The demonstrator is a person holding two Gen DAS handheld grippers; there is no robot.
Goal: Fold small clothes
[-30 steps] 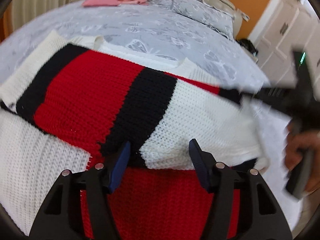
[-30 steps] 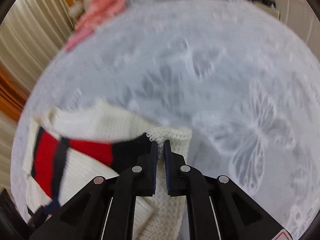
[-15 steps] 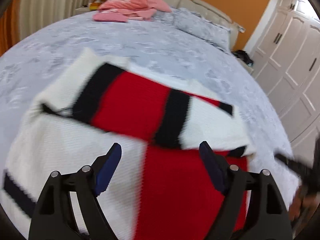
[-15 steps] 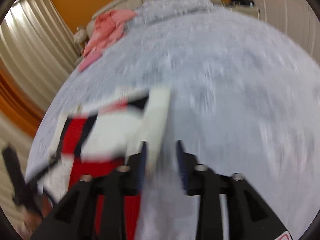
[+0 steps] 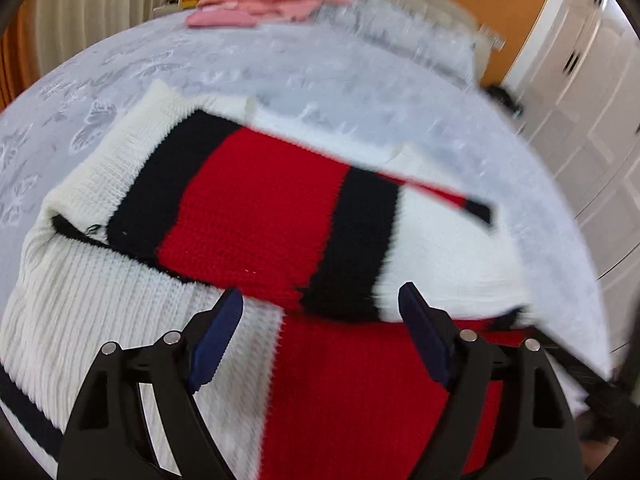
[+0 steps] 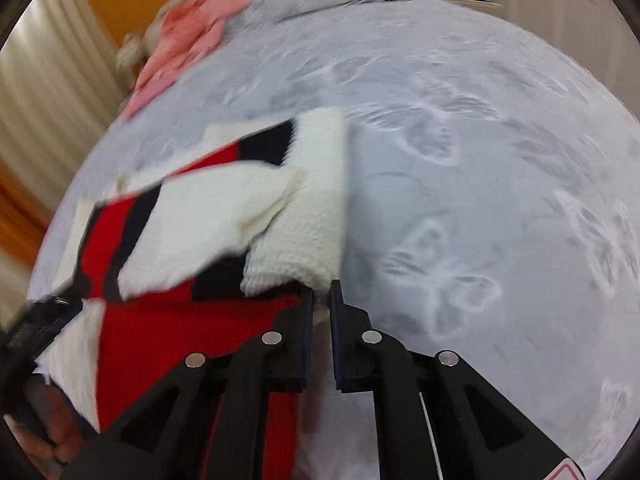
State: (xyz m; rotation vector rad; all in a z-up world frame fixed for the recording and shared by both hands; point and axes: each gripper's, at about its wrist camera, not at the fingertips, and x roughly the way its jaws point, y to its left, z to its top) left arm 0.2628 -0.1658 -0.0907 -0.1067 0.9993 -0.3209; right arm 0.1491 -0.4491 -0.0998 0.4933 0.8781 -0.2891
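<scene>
A knitted sweater [image 5: 256, 216] in red, black and white blocks lies on the grey bedspread [image 5: 120, 80], with one sleeve folded across its body. My left gripper [image 5: 320, 332] is open and empty, just above the sweater's lower body. In the right wrist view the sweater [image 6: 200, 232] fills the left half, its white sleeve edge [image 6: 312, 216] lying ahead of my right gripper [image 6: 321, 300]. The right jaws stand nearly together with a narrow gap; no cloth shows between them.
A pile of pink clothes [image 5: 272, 0] lies at the bed's far end beside grey pillows [image 5: 420, 36]. White wardrobe doors [image 5: 580, 92] stand at the right, a curtain [image 5: 92, 12] at the left. The bedspread with butterfly print [image 6: 480, 200] stretches to the right of the sweater.
The right gripper let go of the white sleeve edge it was pinching and pulled back toward the near side. The left gripper opened wider and drew back from the sweater.
</scene>
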